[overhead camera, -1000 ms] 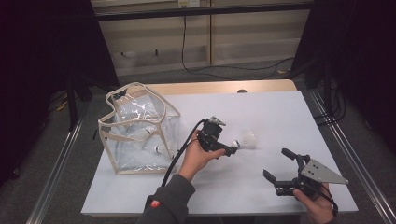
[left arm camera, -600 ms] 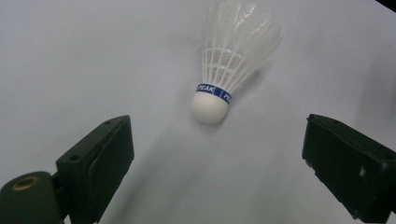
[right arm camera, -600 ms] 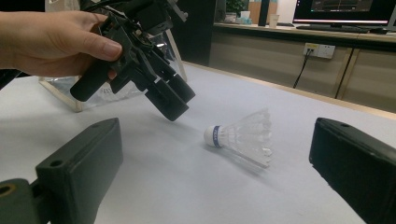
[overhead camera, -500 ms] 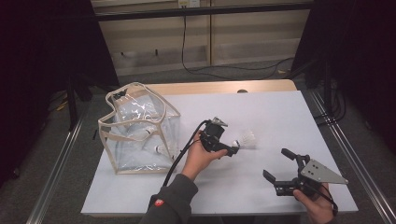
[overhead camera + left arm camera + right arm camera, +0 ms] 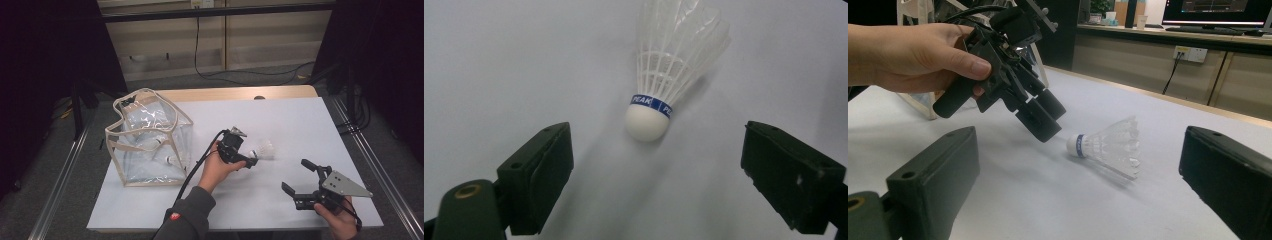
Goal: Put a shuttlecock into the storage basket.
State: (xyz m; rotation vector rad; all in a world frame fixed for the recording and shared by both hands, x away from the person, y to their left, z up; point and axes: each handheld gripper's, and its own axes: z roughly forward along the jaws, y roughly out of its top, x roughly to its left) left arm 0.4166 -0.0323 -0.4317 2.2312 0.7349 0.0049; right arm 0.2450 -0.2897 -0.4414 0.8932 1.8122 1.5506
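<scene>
I'm aiming my left gripper (image 5: 659,170), jaws wide and just closing slightly, at a white shuttlecock (image 5: 669,75) lying untouched on the tabletop (image 5: 499,65).

Bare table (image 5: 300,125) around the shuttlecock (image 5: 265,149) just ahead of the left gripper (image 5: 248,161), clear bag (image 5: 147,145) well behind it, right gripper (image 5: 298,185) well apart.

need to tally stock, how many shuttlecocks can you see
3. One shuttlecock lies on the white table just ahead of the left gripper; two more sit inside the clear bag. Others may be hidden there.
</scene>
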